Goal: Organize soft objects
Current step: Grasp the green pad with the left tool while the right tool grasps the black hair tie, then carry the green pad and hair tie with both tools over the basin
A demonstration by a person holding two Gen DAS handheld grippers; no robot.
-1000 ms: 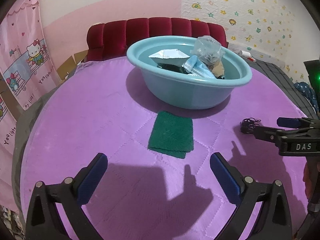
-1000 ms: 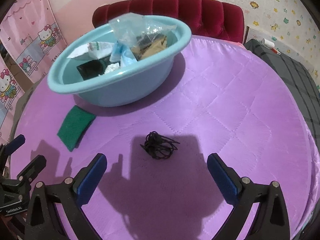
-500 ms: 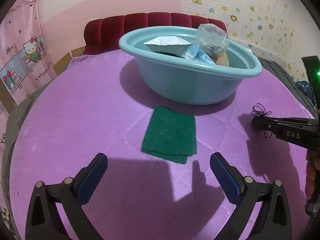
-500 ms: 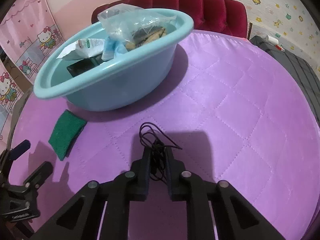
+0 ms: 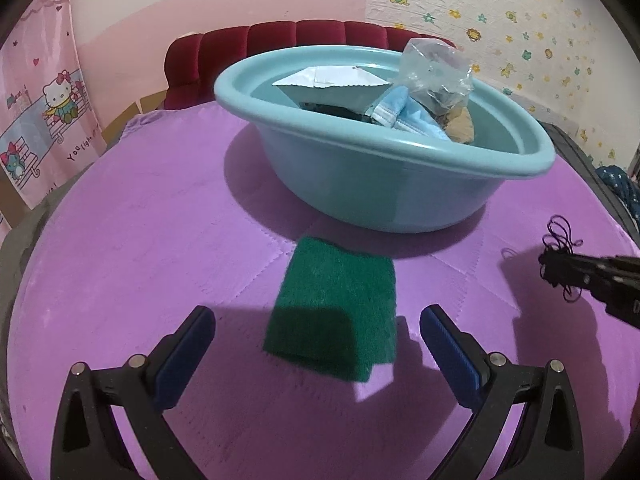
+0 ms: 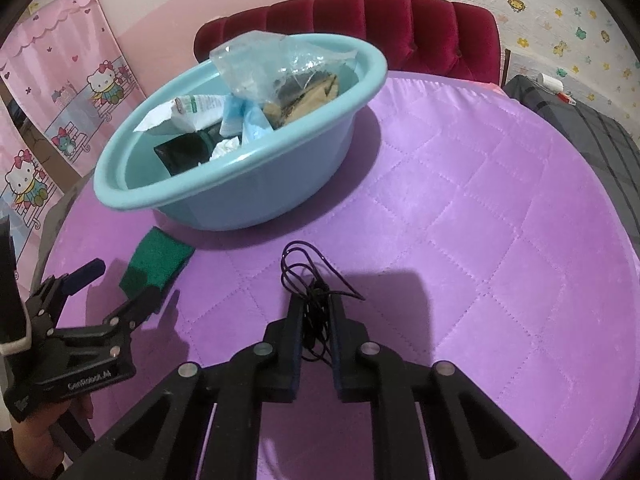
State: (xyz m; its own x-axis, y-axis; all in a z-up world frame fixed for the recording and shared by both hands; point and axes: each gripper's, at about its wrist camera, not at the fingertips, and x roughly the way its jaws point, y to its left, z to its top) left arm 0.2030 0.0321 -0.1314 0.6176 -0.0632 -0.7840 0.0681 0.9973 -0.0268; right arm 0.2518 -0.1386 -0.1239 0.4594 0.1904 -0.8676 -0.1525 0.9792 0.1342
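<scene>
The right claw [image 6: 316, 312] is gripping a tangle of thin black cord [image 6: 308, 276], its jaws closed tight on the strands, with loops spilling out ahead of the tips over the purple quilted cover [image 6: 460, 220]. To that claw's right the cover is lying bare out to its rounded edge, beside a grey striped surface [image 6: 592, 132].

The left claw [image 5: 318, 332] is hanging wide open and empty, its blue pads flanking the green scouring pad [image 5: 336, 312] without touching it; the pad is lying flat just in front of the light blue basin [image 5: 380, 184]. The basin is sitting toward the red padded headboard [image 5: 304, 36] and holding a clear plastic bag [image 5: 436, 68], blue face masks [image 5: 412, 118] and a white packet [image 5: 332, 80]; its lower contents are hard to make out.
</scene>
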